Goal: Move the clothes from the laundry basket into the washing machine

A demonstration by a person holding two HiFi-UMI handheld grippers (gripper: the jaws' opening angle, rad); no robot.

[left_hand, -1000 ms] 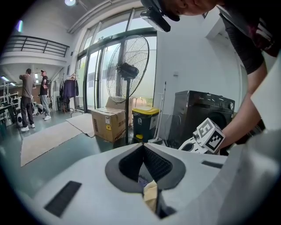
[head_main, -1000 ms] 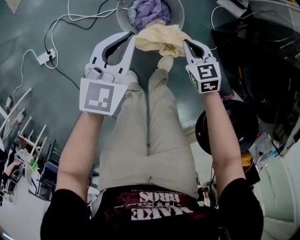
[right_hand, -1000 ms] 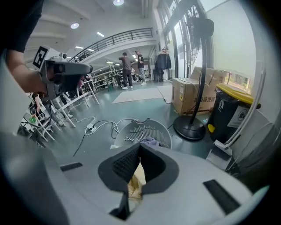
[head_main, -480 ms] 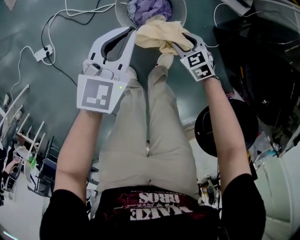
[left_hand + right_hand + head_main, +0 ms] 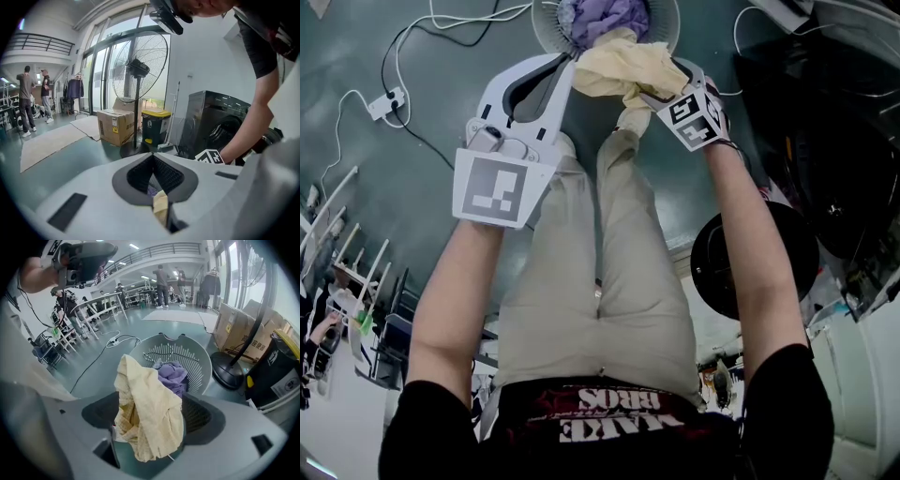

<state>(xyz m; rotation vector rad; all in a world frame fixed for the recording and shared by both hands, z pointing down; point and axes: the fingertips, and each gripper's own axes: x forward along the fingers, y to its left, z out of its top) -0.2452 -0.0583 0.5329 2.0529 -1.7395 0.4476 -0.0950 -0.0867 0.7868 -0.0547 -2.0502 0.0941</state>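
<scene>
A pale yellow cloth hangs over the round grey laundry basket, which holds purple clothes. My left gripper is shut on a corner of that cloth; a strip of it shows pinched between the jaws. My right gripper points down at the basket with its jaws opening. The cloth hangs loosely between its wide-apart pads, which do not press on it. The basket and purple clothes lie just beyond. The dark washing machine stands to the right.
A standing fan, a cardboard box and a yellow-lidded bin stand near the machine. A white cable and power strip lie on the floor on the left. A dark round object sits beside my right arm. People stand far off.
My right gripper has sunk toward the basket, rolled, and opened its jaws around the yellow cloth. The cloth has dropped closer to the basket. My left gripper has hardly moved.
</scene>
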